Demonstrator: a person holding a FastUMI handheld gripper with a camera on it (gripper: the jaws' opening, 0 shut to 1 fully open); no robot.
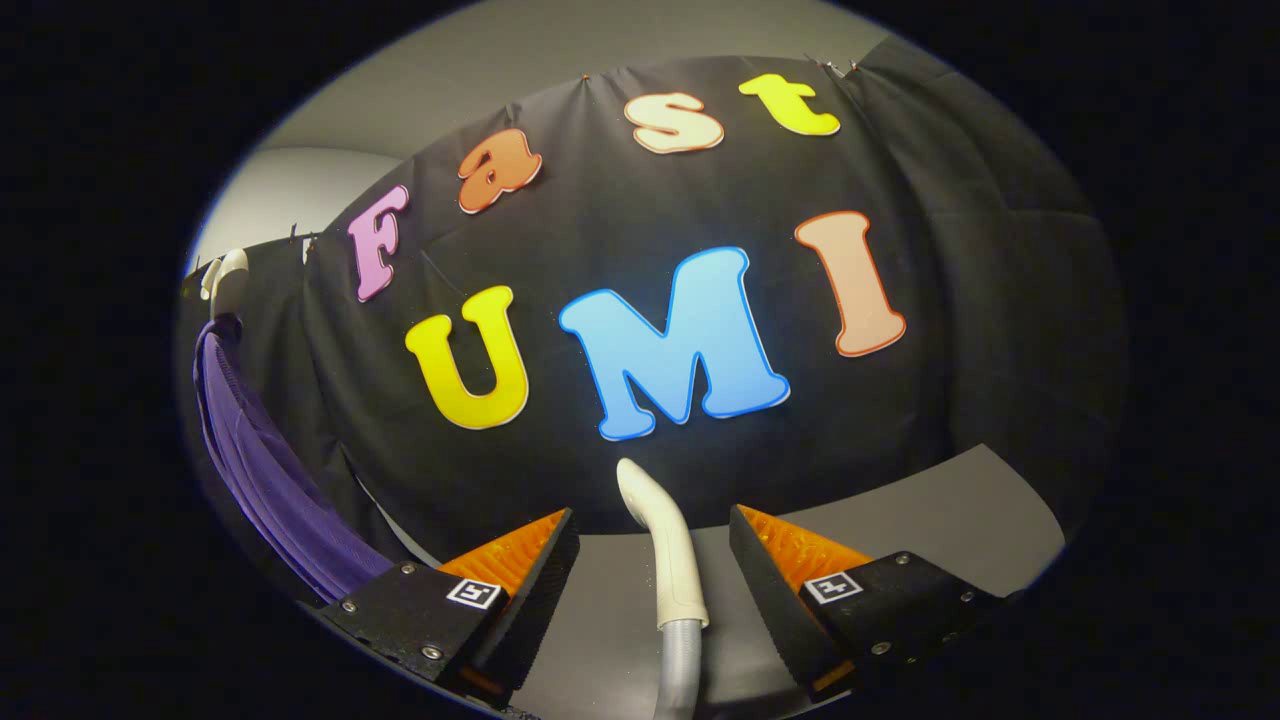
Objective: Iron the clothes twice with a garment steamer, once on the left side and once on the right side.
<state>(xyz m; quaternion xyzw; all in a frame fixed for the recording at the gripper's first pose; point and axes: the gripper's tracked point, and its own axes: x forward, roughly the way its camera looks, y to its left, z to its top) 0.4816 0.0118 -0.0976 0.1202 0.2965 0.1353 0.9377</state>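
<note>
- The steamer handle (668, 545) between the jaws looks like smooth plastic with a soft sheen.
- Its hose (678, 668) is ribbed and faintly glossy.
- The garment (262, 478), off beside one jaw, is thin cloth hanging in fine folds.
- The table (950, 515) looks matt and smooth.
- The booth wall (1000, 300) is matt, creased cloth.
- The jaws' inner faces are ridged.

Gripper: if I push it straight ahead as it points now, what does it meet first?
The steamer handle, standing between the open gripper fingers. Beyond it lies the black cloth wall; depth is hard to judge. The purple garment hangs well off to the left.
</note>
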